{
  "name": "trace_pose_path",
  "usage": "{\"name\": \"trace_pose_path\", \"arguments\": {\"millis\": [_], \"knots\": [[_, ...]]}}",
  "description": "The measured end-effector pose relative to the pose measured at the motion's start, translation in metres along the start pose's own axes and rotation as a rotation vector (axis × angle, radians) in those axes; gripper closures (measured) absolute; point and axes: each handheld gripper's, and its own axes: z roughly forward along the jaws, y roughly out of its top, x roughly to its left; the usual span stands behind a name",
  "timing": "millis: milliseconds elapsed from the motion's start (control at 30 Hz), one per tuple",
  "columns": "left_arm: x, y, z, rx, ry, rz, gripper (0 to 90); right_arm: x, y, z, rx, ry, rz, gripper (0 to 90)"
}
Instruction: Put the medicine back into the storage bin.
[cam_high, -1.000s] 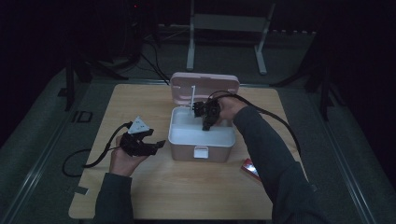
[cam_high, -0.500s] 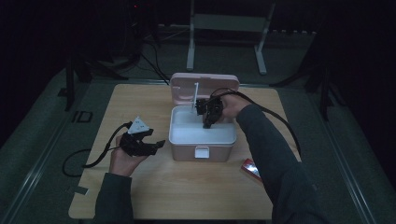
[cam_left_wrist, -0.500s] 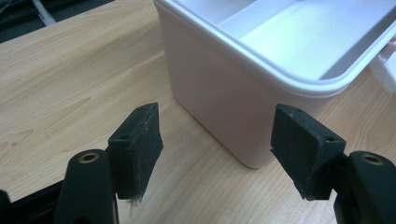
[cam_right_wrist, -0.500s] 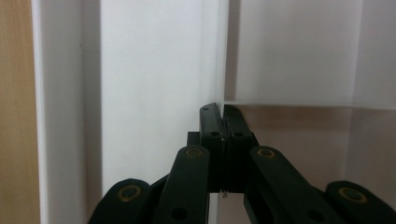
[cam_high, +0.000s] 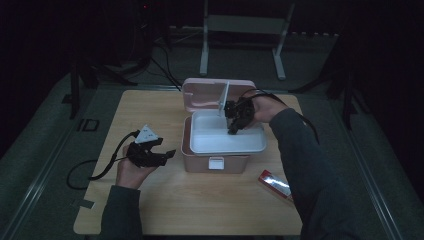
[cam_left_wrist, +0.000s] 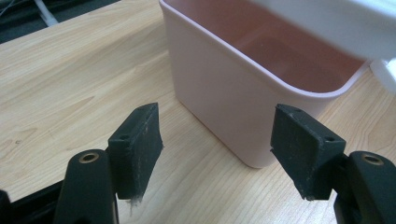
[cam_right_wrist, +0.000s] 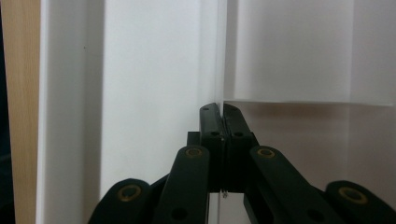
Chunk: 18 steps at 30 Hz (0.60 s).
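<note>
A: Looking down from the high view, a pale pink rectangular plastic box (cam_high: 220, 147) is seen near the middle of the light wooden surface (cam_high: 150, 210), its hinged lid (cam_high: 205, 92) standing open at the far side. How is the right hand-held gripper (cam_high: 235, 122) set?

B: It is held over the box's white interior, near the far right corner. In the right gripper view its two black jaws are seen pressed together on the edge of a thin, flat white sheet (cam_right_wrist: 218, 56), which rises upright from between them. The same sheet (cam_high: 224, 98) is seen in the high view as a narrow white strip standing against the lid.

A: And the left hand-held gripper (cam_high: 162, 150)?

B: It is held low above the surface, just left of the box, with the grey three-cornered plate on top. In the left gripper view (cam_left_wrist: 215, 149) its jaws are spread wide and nothing is gripped; the box's near pink corner (cam_left_wrist: 243, 107) is seen beyond the gap, apart from both pads.

A: Is anything else noted on the surface?

B: A small flat red and silver packet (cam_high: 274, 183) is seen lying to the right of the box's front, apart from it, beside the right sleeve. What it contains cannot be told.
</note>
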Motion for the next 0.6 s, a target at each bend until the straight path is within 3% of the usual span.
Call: {"name": "trace_pose_path", "arguments": {"millis": [233, 300, 367, 433, 467, 500, 533, 600], "knots": [[0.0, 0.0, 0.001, 0.005, 0.0, 0.0, 33.0, 0.007, -0.048, -0.011, -0.02, -0.011, 0.041, 90.0], [0.0, 0.0, 0.001, 0.007, -0.001, 0.001, 33.0, 0.01, -0.07, -0.018, -0.029, -0.017, 0.079, 90.0], [0.0, 0.0, 0.002, 0.009, -0.002, 0.0, 33.0, 0.011, -0.08, -0.022, -0.034, -0.022, 0.094, 90.0], [-0.001, 0.0, 0.003, 0.012, -0.005, 0.001, 33.0, 0.014, -0.112, -0.033, -0.054, -0.03, 0.144, 90.0], [-0.001, 0.0, 0.003, 0.012, -0.005, 0.001, 33.0, 0.014, -0.112, -0.033, -0.054, -0.03, 0.144, 90.0], [-0.001, 0.0, 0.003, 0.013, -0.005, 0.002, 33.0, 0.015, -0.129, -0.037, -0.052, -0.03, 0.174, 90.0], [-0.001, 0.0, 0.003, 0.014, -0.005, 0.001, 33.0, 0.015, -0.129, -0.037, -0.052, -0.03, 0.174, 90.0], [-0.001, 0.0, 0.004, 0.015, -0.004, -0.001, 33.0, 0.016, -0.146, -0.04, -0.034, -0.038, 0.208, 90.0]]}}
